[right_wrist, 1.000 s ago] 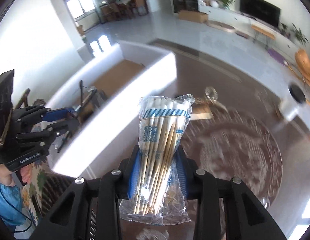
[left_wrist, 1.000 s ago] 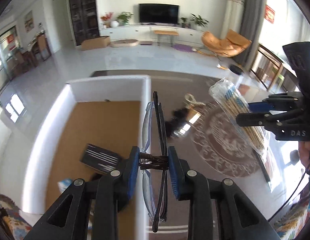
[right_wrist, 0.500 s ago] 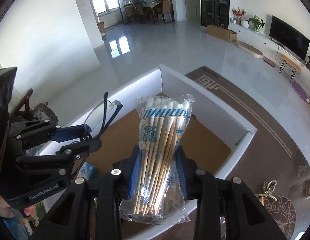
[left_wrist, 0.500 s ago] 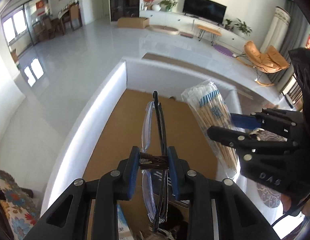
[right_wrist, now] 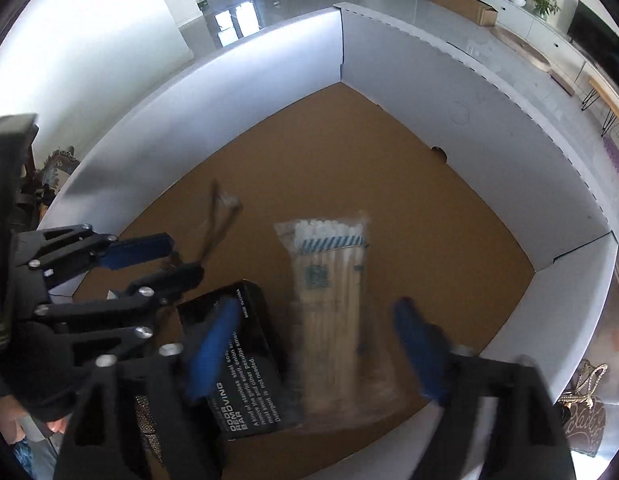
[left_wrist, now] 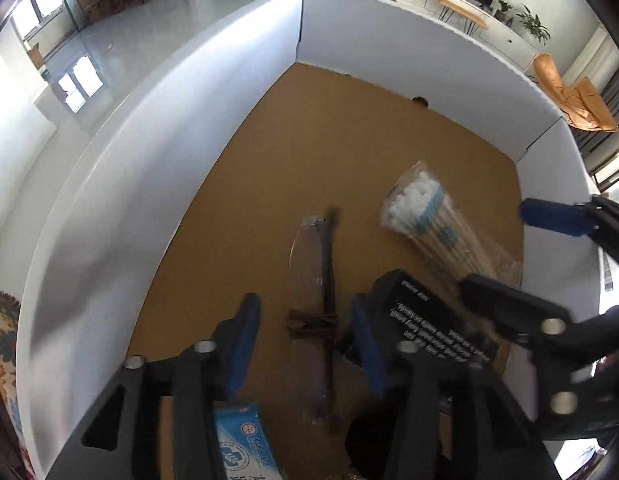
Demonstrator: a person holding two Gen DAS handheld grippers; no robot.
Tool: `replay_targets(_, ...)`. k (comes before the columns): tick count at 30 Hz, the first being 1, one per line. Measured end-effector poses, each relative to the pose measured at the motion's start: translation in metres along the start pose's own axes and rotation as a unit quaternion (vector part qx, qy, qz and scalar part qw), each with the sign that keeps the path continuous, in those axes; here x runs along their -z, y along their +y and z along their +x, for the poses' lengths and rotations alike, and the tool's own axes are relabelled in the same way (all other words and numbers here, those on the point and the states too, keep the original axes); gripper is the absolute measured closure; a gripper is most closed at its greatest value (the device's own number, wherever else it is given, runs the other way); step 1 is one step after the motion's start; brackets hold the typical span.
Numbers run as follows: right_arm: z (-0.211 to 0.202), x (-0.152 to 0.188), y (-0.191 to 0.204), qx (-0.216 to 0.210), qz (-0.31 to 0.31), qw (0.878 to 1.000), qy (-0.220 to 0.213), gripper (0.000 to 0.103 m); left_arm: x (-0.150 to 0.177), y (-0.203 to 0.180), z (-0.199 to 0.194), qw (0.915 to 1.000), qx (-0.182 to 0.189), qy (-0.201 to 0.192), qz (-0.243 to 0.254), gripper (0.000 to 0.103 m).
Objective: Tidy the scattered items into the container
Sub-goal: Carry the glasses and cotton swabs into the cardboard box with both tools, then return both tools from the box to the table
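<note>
Both grippers point down into a white-walled cardboard box (left_wrist: pixel 189 140) with a brown floor. My left gripper (left_wrist: pixel 305 308) has its jaws opening; the folded glasses (left_wrist: pixel 317 280) sit blurred between the blue pads, touching neither. My right gripper (right_wrist: pixel 317 312) is opening wide, and the bag of cotton swabs (right_wrist: pixel 329 280) lies loose between its fingers over the box floor. The glasses (right_wrist: pixel 219 216) and left gripper (right_wrist: pixel 169 260) show at left in the right wrist view. The swab bag (left_wrist: pixel 429 224) and right gripper (left_wrist: pixel 521 260) show at right in the left wrist view.
A black soap-bar box (right_wrist: pixel 245 368) lies on the box floor under both grippers, and a blue-and-white packet (left_wrist: pixel 241 440) sits near the front. Outside the right wall (right_wrist: pixel 569 280), a gold trinket (right_wrist: pixel 585 384) rests on the dark table.
Both grippers came over the box wall and sank inside. The left jaws parted from the glasses and the right jaws from the swab bag, so both items are loose.
</note>
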State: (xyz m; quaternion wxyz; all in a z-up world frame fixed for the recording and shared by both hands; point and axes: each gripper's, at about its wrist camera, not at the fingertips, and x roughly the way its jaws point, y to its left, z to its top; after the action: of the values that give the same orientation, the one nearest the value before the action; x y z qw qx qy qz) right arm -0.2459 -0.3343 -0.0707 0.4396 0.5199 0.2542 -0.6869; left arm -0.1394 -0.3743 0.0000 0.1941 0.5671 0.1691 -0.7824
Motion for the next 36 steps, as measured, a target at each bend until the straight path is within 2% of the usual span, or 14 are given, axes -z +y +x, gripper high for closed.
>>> replay_targets(4, -0.028, 0.013, -0.01, -0.007, 0.015, 0.999, -0.036, 0.015, 0.015, -0.003, -0.021, 0.9994, -0.011, -0.032, -0.008, 0.048)
replay_targets(7, -0.066, 0.044, -0.024, -0.016, 0.026, 0.996, -0.08, 0.014, 0.032, -0.016, -0.063, 0.9955, -0.005, -0.095, -0.002, 0.048)
replay_targets(8, -0.08, 0.061, -0.029, -0.015, 0.033, 0.994, -0.098, 0.009, 0.041, -0.024, -0.081, 0.9926, 0.001, -0.121, 0.004, 0.047)
replay_targets(9, -0.094, 0.086, -0.037, -0.008, 0.043, 0.992, -0.121, 0.003, 0.048, -0.034, -0.099, 0.9889, 0.006, -0.148, 0.012, 0.045)
replay_targets(10, -0.101, 0.104, -0.042, 0.0, 0.051, 0.99, -0.134, 0.0, 0.057, -0.044, -0.116, 0.9856, 0.016, -0.167, 0.02, 0.036)
replay_targets(14, -0.117, 0.205, -0.069, 0.02, 0.104, 0.983, -0.149, 0.0, 0.106, -0.105, -0.171, 0.968, 0.082, -0.231, 0.055, 0.013)
replay_targets(15, -0.121, 0.237, -0.071, 0.032, 0.113, 0.981, -0.154, 0.0, 0.122, -0.124, -0.18, 0.9624, 0.105, -0.242, 0.067, 0.003)
replay_targets(17, -0.124, 0.297, -0.086, 0.071, 0.147, 0.973, -0.162, 0.0, 0.147, -0.156, -0.188, 0.9529, 0.141, -0.254, 0.087, 0.0)
replay_targets(19, -0.13, 0.359, -0.098, 0.101, 0.178, 0.964, -0.168, 0.0, 0.173, -0.194, -0.182, 0.9477, 0.173, -0.244, 0.113, 0.0)
replay_targets(21, -0.139, 0.408, -0.105, 0.139, 0.201, 0.954, -0.175, 0.0, 0.194, -0.227, -0.166, 0.9492, 0.188, -0.214, 0.134, 0.0)
replay_targets(24, -0.172, 0.48, -0.115, 0.196, 0.227, 0.932, -0.201, 0.0, 0.215, -0.271, -0.117, 0.9546, 0.174, -0.178, 0.163, 0.0)
replay_targets(27, -0.197, 0.533, -0.136, 0.227, 0.267, 0.913, -0.209, 0.0, 0.231, -0.301, -0.076, 0.9607, 0.157, -0.147, 0.175, 0.0)
replay_targets(32, -0.201, 0.571, -0.188, 0.223, 0.323, 0.904, -0.168, 0.0, 0.242, -0.324, -0.036, 0.9677, 0.12, -0.125, 0.183, 0.0)
replay_targets(36, -0.179, 0.561, -0.207, 0.185, 0.314, 0.92, -0.146, 0.0, 0.24, -0.306, -0.023, 0.9709, 0.118, -0.127, 0.165, 0.0)
